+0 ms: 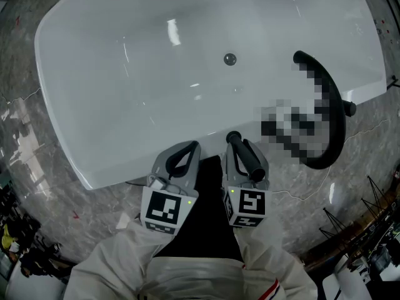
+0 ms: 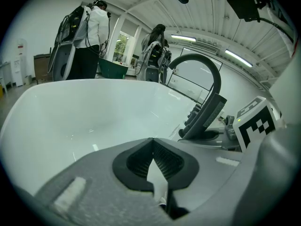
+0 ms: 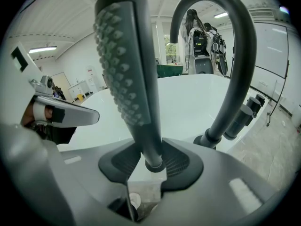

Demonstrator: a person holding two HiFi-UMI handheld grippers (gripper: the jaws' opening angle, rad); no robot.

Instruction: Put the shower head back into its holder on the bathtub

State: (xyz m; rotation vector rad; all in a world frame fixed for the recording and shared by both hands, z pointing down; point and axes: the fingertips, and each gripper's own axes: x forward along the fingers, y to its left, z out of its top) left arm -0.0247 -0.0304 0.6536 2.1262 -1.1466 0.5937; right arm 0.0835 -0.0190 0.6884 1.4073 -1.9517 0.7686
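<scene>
My right gripper (image 1: 241, 149) (image 3: 151, 160) is shut on the lower stem of the dark grey shower head (image 1: 245, 157) (image 3: 128, 69). The head stands upright between the jaws with its nozzle bumps facing left. It hangs over the near rim of the white bathtub (image 1: 125, 74) (image 3: 188, 98). The black arched faucet (image 1: 328, 108) (image 3: 235, 65) rises at the tub's right end, with dark cylindrical fittings (image 3: 242, 117) beside its base. My left gripper (image 1: 192, 147) (image 2: 153, 150) is shut on nothing, just left of the right one. The shower head (image 2: 207, 117) also shows in the left gripper view.
The tub's drain (image 1: 230, 59) lies mid-basin. Grey marble floor (image 1: 37, 186) surrounds the tub. A wire rack (image 1: 369, 224) stands at the lower right. People with equipment (image 2: 89, 36) stand beyond the tub's far side.
</scene>
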